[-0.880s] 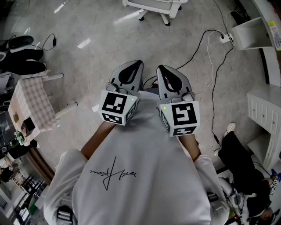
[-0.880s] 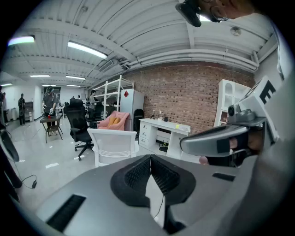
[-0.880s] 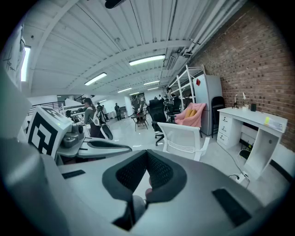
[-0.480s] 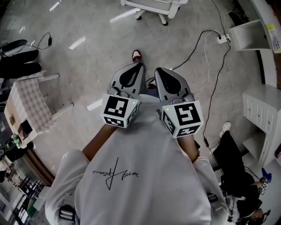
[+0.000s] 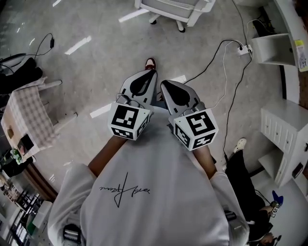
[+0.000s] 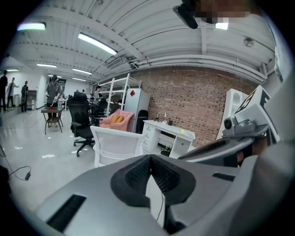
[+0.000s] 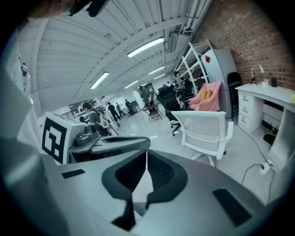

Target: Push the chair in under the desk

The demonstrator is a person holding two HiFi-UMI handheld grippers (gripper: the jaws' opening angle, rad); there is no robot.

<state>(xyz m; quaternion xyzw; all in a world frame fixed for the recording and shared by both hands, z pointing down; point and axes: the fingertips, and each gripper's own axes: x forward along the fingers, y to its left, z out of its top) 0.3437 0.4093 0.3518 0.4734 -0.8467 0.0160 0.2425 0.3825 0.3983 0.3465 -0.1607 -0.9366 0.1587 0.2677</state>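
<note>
Both tools are pressed together with nothing between the jaws. The left tool (image 6: 150,177) and the right tool (image 7: 143,175) each show their dark pads meeting along a thin seam. From the head view they are held side by side in front of the person's chest, pointing forward and somewhat down. Over the last second the right tool (image 5: 171,89) has swung inward, so its tip now lies just beside the left tool (image 5: 144,77), where a clear gap stood between them before.

Just past the tips, a shoe (image 5: 150,62) has come into sight on the floor (image 5: 96,72). It was not there at first, which reads as a step forward. The floor marks and the cable (image 5: 226,72) have slid with that step, and the white chair (image 5: 175,7) at the top edge shows a little more of itself than it did.

The chair (image 7: 205,129) stands out on the open floor with its back toward the person. It is near the white desk (image 7: 267,94) but not under it, and in the right gripper view floor shows between the two. Neither tool touches the chair, which is still well apart from them.

So the push has not begun and this is the approach. With the jaws shut, the likely next need is to close the remaining gap and set the tools against the chair's backrest.
</note>
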